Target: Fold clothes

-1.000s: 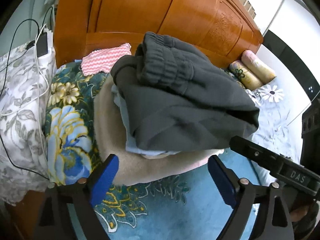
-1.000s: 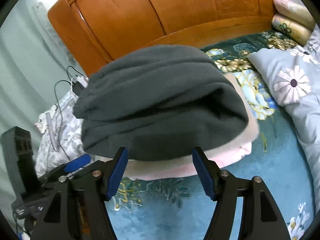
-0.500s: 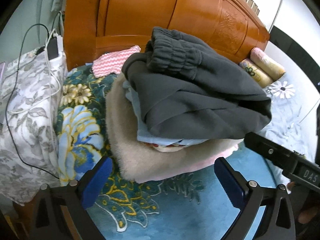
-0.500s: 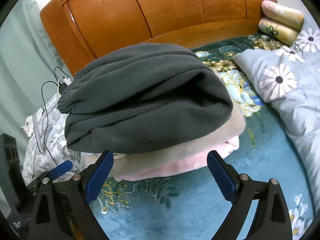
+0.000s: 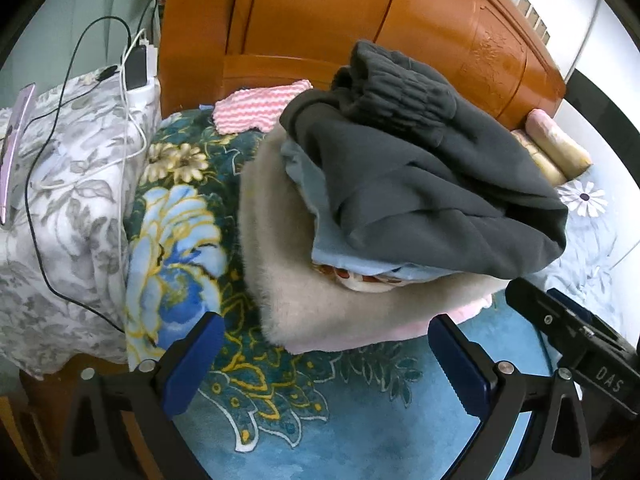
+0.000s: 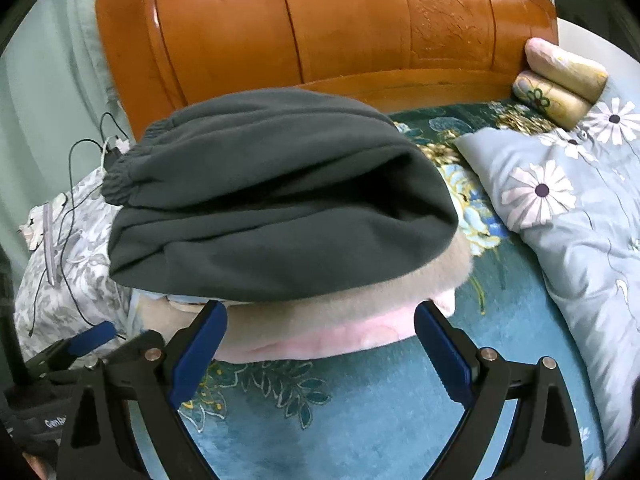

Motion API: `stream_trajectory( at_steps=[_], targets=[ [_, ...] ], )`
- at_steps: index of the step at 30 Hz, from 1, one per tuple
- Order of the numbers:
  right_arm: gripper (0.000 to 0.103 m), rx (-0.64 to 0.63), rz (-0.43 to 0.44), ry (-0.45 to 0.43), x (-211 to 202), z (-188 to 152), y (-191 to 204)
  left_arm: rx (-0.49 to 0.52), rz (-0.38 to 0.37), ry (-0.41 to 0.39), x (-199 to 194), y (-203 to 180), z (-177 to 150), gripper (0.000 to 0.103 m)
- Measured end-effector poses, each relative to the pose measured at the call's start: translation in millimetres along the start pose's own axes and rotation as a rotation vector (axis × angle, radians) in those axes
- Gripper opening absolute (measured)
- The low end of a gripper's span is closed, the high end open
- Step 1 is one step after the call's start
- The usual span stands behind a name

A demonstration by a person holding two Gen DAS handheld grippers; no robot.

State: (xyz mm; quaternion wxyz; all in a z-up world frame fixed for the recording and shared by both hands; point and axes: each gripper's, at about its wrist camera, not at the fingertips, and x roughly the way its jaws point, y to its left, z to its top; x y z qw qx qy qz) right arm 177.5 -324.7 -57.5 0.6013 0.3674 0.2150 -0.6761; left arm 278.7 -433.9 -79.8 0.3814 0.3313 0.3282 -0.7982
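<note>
A folded dark grey sweatpant (image 5: 420, 184) (image 6: 280, 208) lies on top of a stack of folded clothes on the bed. Under it are a light blue garment (image 5: 316, 200), a beige fleece (image 5: 320, 296) (image 6: 360, 304) and a pink layer (image 6: 320, 340). My left gripper (image 5: 328, 360) is open and empty, just in front of the stack's left corner. My right gripper (image 6: 320, 344) is open and empty, in front of the stack's front edge. The left gripper also shows in the right wrist view (image 6: 92, 336) at lower left.
A blue floral blanket (image 5: 320, 420) covers the bed. The orange wooden headboard (image 6: 320, 32) stands behind. A grey flowered quilt (image 6: 560, 208) lies right. A pink striped cloth (image 5: 256, 110) lies by the headboard. A nightstand with cables and charger (image 5: 136, 68) is left.
Both grippers have pulled back from the stack and opened wider. The grey sweatpant stays on top of the stack.
</note>
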Motion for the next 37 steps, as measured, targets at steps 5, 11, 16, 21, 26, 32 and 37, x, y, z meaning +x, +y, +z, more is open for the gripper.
stream_trajectory(
  at_steps=[5,11,16,21,26,32,37],
  targets=[
    [0.095,-0.004,-0.001,0.007,1.6,-2.4,1.4,0.040,0.050,0.003,2.0,-3.1,-2.1,0.103],
    [0.095,-0.007,-0.002,0.008,4.0,-2.7,1.7,0.090,0.072,0.015,7.9,-8.6,-4.1,0.103],
    [0.095,-0.003,-0.003,0.015,3.7,-2.4,3.1,0.120,0.067,0.017,9.3,-15.4,-1.7,0.103],
    [0.095,0.003,-0.002,0.014,1.6,-3.5,3.7,0.137,0.062,0.013,8.1,-19.5,1.4,0.103],
    [0.095,0.000,-0.003,0.008,-1.8,-4.2,4.0,0.148,0.061,0.010,5.4,-23.6,1.9,0.103],
    [0.095,0.011,0.005,0.008,-5.2,-6.0,4.0,0.148,0.052,0.024,4.7,-26.7,0.3,0.103],
    [0.095,0.018,0.009,0.009,-8.1,-6.2,4.6,0.135,0.025,0.009,-1.9,-25.6,-1.5,0.103]
  ],
)
